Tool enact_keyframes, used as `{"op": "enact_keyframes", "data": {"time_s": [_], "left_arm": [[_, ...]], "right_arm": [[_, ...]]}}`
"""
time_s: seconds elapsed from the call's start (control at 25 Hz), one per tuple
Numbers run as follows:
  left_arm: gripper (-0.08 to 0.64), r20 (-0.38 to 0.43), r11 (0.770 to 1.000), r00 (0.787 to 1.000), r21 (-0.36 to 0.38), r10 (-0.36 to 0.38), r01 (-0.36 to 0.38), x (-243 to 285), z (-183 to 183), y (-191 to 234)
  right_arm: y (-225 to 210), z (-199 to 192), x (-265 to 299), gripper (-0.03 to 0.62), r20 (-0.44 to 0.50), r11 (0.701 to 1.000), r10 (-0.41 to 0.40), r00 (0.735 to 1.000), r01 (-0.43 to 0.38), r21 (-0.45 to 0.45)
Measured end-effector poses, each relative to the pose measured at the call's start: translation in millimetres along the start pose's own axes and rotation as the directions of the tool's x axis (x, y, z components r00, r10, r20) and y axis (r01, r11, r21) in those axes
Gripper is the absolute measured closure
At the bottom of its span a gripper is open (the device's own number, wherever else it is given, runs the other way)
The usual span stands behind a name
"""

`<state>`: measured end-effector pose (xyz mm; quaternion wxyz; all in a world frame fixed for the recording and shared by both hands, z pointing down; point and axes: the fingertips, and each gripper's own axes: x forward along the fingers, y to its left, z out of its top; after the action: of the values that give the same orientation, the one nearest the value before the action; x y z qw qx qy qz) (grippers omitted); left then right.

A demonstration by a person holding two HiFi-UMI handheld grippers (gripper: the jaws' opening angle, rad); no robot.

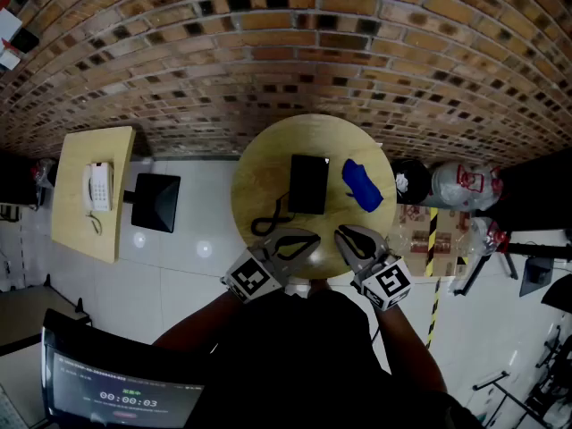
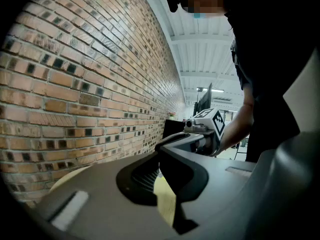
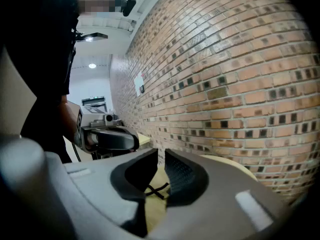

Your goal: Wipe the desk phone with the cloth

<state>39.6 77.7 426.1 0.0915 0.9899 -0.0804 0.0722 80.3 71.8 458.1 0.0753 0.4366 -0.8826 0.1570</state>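
A black desk phone [image 1: 308, 184] lies on the round wooden table [image 1: 259, 172], its black cord [image 1: 272, 222] curling toward the front edge. The blue cloth [image 1: 361, 186] sits crumpled just right of the phone. My left gripper [image 1: 312, 237] hovers over the table's front edge near the cord, jaws together and empty. My right gripper [image 1: 341, 232] is beside it, below the cloth, with its jaws nearly touching and nothing held. In the left gripper view its jaws [image 2: 160, 156] point along the brick wall. The right gripper view [image 3: 159, 154] shows the cord [image 3: 155, 190] below the jaws.
A brick wall [image 1: 295, 52] runs behind the table. At the left stands a rectangular wooden table [image 1: 76, 213] with a white phone [image 1: 98, 188], and a black stool [image 1: 156, 202] beside it. Bags and boxes [image 1: 451, 186] crowd the floor at the right.
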Motion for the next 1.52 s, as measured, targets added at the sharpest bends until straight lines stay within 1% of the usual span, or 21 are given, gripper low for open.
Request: {"op": "enact_keyframes", "data": {"time_s": [0.16, 0.28, 0.44, 0.56, 0.68, 0.76, 0.88, 0.96, 1.12, 1.24, 1.32, 1.44, 1.52], "left_arm": [[0.575, -0.024, 1.0, 1.0, -0.006, 0.004, -0.004, 11, -8, 8], [0.575, -0.036, 1.0, 0.999, -0.007, -0.001, 0.001, 22, -13, 12], [0.575, -0.043, 1.0, 0.999, -0.016, 0.0, -0.001, 34, -17, 13], [0.575, -0.049, 0.999, 0.999, -0.035, 0.011, -0.012, 40, -20, 14], [0.575, -0.064, 0.999, 0.998, -0.042, 0.016, -0.019, 44, -27, 15], [0.575, -0.067, 0.998, 0.997, -0.052, 0.026, -0.029, 46, -31, 17], [0.575, -0.072, 0.997, 0.996, -0.068, 0.043, -0.047, 47, -36, 21], [0.575, -0.08, 0.996, 0.996, -0.072, 0.05, -0.056, 48, -40, 22], [0.575, -0.089, 0.992, 0.993, -0.093, 0.073, -0.081, 50, -45, 25], [0.575, -0.092, 0.991, 0.992, -0.1, 0.085, -0.094, 52, -47, 27], [0.575, -0.091, 0.99, 0.992, -0.102, 0.088, -0.098, 52, -47, 27], [0.575, -0.086, 0.987, 0.991, -0.112, 0.103, -0.113, 51, -45, 30], [0.575, -0.085, 0.987, 0.99, -0.108, 0.109, -0.117, 52, -46, 33]], "right_arm": [[-38, -20, 8, 0.544, -0.043, 0.999, -0.044, 0.998, 0.043, -0.009], [-70, -40, 14, 0.517, -0.09, 0.997, -0.073, 0.993, 0.073, -0.004], [-115, -80, 25, 0.409, -0.188, 0.993, -0.111, 0.976, 0.116, 0.018], [-149, -114, 34, 0.369, -0.273, 0.988, -0.145, 0.951, 0.153, 0.006], [-183, -151, 40, 0.367, -0.369, 0.98, -0.188, 0.91, 0.197, -0.016], [-201, -172, 47, 0.367, -0.418, 0.978, -0.199, 0.886, 0.207, -0.026], [-219, -207, 55, 0.367, -0.521, 0.98, -0.177, 0.835, 0.197, -0.019], [-229, -223, 60, 0.368, -0.563, 0.98, -0.168, 0.809, 0.198, -0.009], [-250, -239, 71, 0.368, -0.591, 0.975, -0.191, 0.784, 0.22, -0.023], [-254, -244, 80, 0.37, -0.599, 0.979, -0.172, 0.782, 0.206, -0.012], [-255, -250, 82, 0.373, -0.611, 0.981, -0.158, 0.776, 0.196, -0.005], [-255, -252, 83, 0.383, -0.624, 0.979, -0.159, 0.765, 0.204, 0.001], [-257, -254, 82, 0.405, -0.631, 0.976, -0.166, 0.758, 0.22, 0.006]]}}
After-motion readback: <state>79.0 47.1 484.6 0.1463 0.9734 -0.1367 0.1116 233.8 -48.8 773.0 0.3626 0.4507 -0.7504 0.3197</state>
